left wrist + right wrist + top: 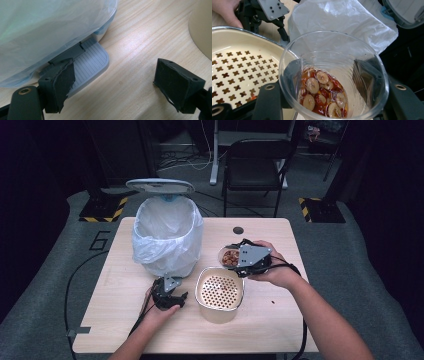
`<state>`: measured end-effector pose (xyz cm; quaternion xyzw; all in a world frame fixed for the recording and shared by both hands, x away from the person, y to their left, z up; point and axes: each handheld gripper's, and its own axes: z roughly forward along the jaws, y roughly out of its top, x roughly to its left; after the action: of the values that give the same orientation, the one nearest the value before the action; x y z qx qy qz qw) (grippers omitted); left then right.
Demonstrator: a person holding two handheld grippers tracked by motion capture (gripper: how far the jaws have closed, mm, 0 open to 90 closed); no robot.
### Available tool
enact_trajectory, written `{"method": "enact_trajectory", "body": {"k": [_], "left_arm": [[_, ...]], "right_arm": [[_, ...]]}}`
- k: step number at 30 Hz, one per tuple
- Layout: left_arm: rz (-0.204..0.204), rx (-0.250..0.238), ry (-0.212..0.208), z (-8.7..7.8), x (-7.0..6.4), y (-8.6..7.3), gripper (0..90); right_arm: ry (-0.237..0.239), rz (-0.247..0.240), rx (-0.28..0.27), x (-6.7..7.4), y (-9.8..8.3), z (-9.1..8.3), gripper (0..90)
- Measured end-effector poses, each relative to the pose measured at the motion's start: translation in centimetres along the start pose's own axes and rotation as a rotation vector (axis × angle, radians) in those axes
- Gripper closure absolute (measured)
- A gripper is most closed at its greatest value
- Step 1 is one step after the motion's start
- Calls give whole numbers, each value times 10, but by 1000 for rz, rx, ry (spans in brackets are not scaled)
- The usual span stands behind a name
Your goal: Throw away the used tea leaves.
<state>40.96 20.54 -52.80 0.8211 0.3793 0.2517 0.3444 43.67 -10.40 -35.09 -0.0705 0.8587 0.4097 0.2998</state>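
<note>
Clear plastic cup (pixel 333 80) of sliced red fruit being held clamped between the right gripper (pixel 248 260) jaws, just above the cream perforated strainer pot (pixel 218 293); white-lined pedal bin (pixel 167 235) standing behind, lid raised; left gripper (pixel 167 296) being rested by the bin's grey pedal (pixel 90 62), jaws apart, nothing between them.

Clear glossy plastic cup (pixel 332 75); pale wood-grain table (pixel 140 50); thin crinkled plastic bin liner (pixel 167 232); ribbed grey plastic pedal (pixel 91 62).

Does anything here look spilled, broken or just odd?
Slightly. A small dark crumb lies loose on the table, right of the strainer pot. The left gripper has a ragged, frayed pad. Nothing else stands out.
</note>
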Motion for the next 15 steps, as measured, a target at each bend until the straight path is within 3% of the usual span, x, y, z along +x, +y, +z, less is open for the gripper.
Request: {"method": "enact_trajectory", "body": {"k": [5,15], "left_arm": [[0,0,-1,0,0,0,166],[0,0,0,0,0,0,166]], "right_arm": [[-13,-69,12,7,5,0,412],[-38,-270,92,26,18,3,424]]}}
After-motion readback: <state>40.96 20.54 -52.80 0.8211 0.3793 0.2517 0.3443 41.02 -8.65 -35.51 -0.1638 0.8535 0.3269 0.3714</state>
